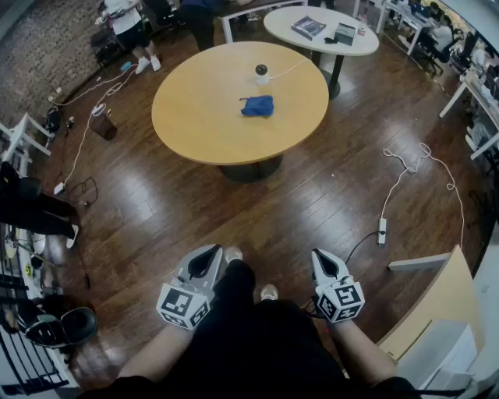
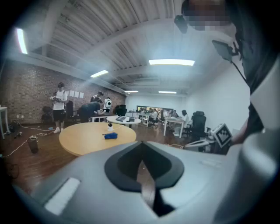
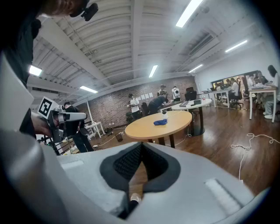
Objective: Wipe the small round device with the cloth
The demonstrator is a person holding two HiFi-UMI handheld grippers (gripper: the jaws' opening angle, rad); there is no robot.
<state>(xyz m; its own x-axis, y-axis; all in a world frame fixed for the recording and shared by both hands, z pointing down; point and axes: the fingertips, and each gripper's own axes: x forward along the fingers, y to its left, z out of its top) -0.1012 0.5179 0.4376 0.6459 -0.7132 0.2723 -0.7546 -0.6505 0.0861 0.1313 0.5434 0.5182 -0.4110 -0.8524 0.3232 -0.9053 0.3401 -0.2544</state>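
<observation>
A small round white device [image 1: 262,73] stands on the far side of a round wooden table [image 1: 203,117], its cable running off to the right. A crumpled blue cloth [image 1: 258,105] lies just in front of it. Both also show far off in the left gripper view, device [image 2: 110,127] and cloth [image 2: 110,136], and in the right gripper view, device [image 3: 164,113] and cloth [image 3: 160,122]. My left gripper [image 1: 212,251] and right gripper [image 1: 318,255] are held close to my body, well short of the table. Both are shut and hold nothing.
Dark wood floor lies between me and the table. A power strip [image 1: 381,231] with a white cable lies on the floor at right, a wooden board [image 1: 437,296] beyond it. A white table [image 1: 281,23] with books stands behind. A person [image 1: 129,23] stands far left, near a bin [image 1: 101,121].
</observation>
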